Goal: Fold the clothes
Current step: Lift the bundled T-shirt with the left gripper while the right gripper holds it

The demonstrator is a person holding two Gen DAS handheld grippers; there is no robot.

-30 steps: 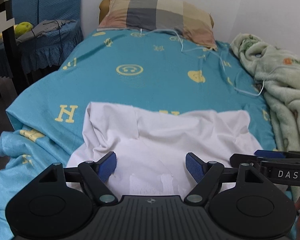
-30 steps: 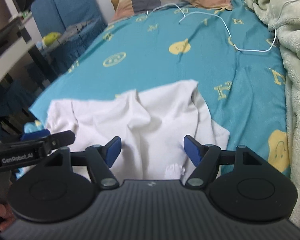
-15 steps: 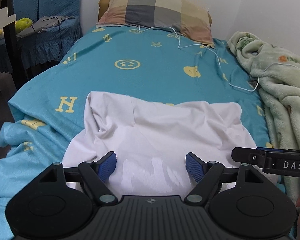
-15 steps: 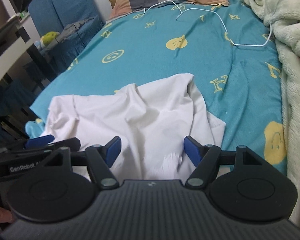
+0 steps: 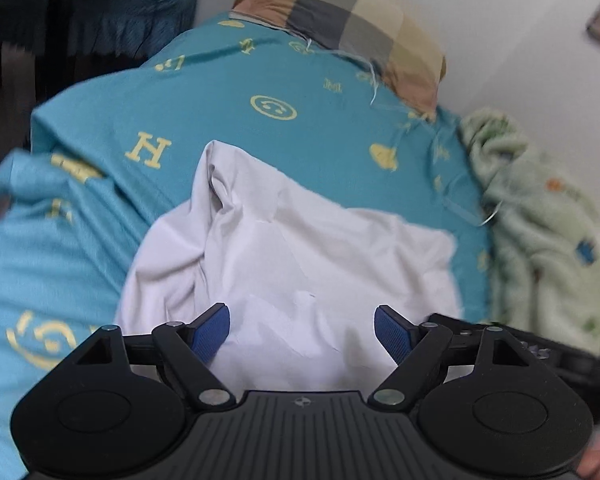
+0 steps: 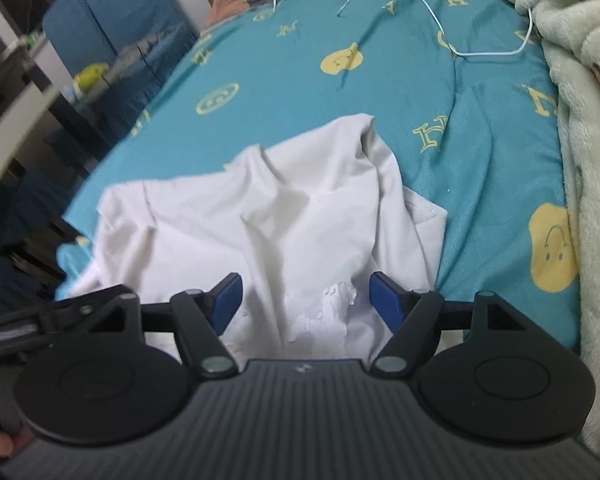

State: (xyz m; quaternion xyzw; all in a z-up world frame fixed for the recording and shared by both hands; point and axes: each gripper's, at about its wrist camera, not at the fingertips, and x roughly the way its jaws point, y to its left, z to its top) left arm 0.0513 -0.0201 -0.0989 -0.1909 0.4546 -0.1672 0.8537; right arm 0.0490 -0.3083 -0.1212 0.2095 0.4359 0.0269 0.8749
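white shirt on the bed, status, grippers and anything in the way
Left gripper, jaws just widened, and right gripper both open, empty. White shirt rumpled on teal bedsheet, unfolded. White cable beyond it, clear.

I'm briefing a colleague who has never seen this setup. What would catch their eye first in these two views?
First, the rumpled white garment lying on the teal bedsheet with its yellow letters and smiley faces. It fills the middle of both views, just beyond the open left claw and right claw, neither gripping it. Next, the plaid pillow at the head of the bed and the pale green fleece blanket heaped along the bed's right side.
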